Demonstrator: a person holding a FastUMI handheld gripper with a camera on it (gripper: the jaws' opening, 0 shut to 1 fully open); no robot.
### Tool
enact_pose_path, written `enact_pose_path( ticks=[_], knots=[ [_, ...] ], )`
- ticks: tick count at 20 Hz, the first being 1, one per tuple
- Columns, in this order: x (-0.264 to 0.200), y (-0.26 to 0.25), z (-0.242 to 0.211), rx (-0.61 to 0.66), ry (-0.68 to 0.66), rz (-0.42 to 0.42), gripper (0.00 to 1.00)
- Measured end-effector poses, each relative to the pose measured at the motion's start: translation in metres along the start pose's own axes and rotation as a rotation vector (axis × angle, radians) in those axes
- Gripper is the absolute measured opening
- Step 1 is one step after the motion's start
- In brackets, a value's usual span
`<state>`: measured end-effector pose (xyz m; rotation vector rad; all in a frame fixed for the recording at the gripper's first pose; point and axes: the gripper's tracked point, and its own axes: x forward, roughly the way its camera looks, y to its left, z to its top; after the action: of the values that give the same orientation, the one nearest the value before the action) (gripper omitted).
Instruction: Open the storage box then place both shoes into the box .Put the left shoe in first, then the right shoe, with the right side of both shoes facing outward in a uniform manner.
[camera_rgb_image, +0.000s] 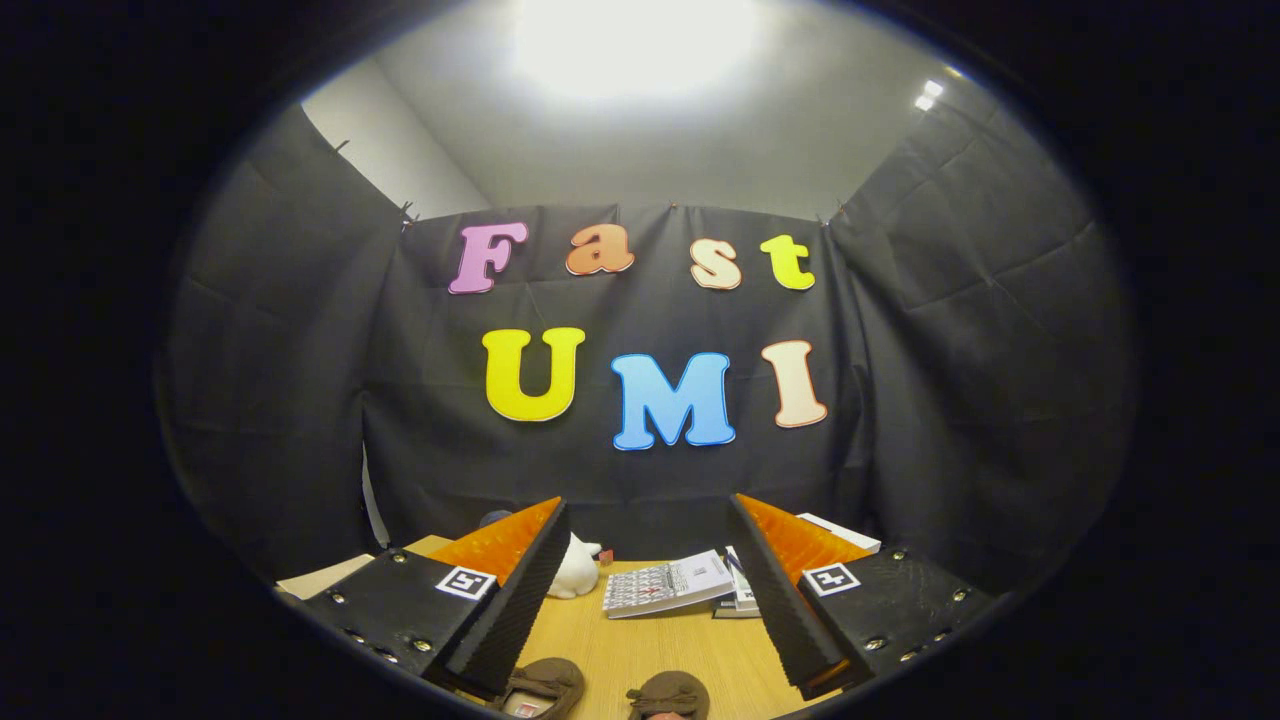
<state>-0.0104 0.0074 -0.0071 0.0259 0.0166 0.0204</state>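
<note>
I hold my hand-held gripper (640, 590) above the wooden counter (650, 650), level and looking toward the black cloth wall (640, 470) at the back. Its two fingers stand wide apart and nothing is between them; they grasp nothing.

Two brown shoes (600, 692) lie on the counter at its near edge, side by side and a little apart, below the gap between my fingers. The one on my left (545, 685) is just beside the tip of my left finger, and part of it is hidden by that finger. The other one (668, 693) lies closer to the middle of the gap. I see only their front parts, so I cannot tell which one is the left shoe.

Beyond the fingers, near the far edge of the counter, a small white figure (578, 570) stands close behind my left finger. To the right of it lies an open booklet (665, 585), and some more printed paper (742, 590) lies just beside it, partly behind my right finger. I cannot make out a storage box from here.
</note>
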Motion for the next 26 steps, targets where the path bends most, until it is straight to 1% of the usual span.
enact_pose_path(
  ticks=[3, 5, 8, 12, 15, 18, 22, 25, 26],
  knots=[
    [-0.001, 0.007, -0.004, 0.018, 0.004, 0.020, 0.96],
    [0.000, 0.015, -0.012, 0.053, 0.021, 0.047, 0.96],
    [-0.006, 0.024, -0.025, 0.103, 0.073, 0.059, 0.96],
    [-0.007, 0.046, -0.047, 0.210, 0.153, 0.109, 0.96],
    [-0.011, 0.065, -0.076, 0.350, 0.258, 0.151, 0.96],
    [-0.017, 0.078, -0.103, 0.507, 0.350, 0.169, 0.97],
    [-0.021, 0.107, -0.128, 0.759, 0.430, 0.224, 0.98],
    [-0.023, 0.116, -0.151, 0.872, 0.493, 0.226, 0.97],
    [-0.023, 0.123, -0.155, 0.910, 0.506, 0.244, 0.98]
  ],
)
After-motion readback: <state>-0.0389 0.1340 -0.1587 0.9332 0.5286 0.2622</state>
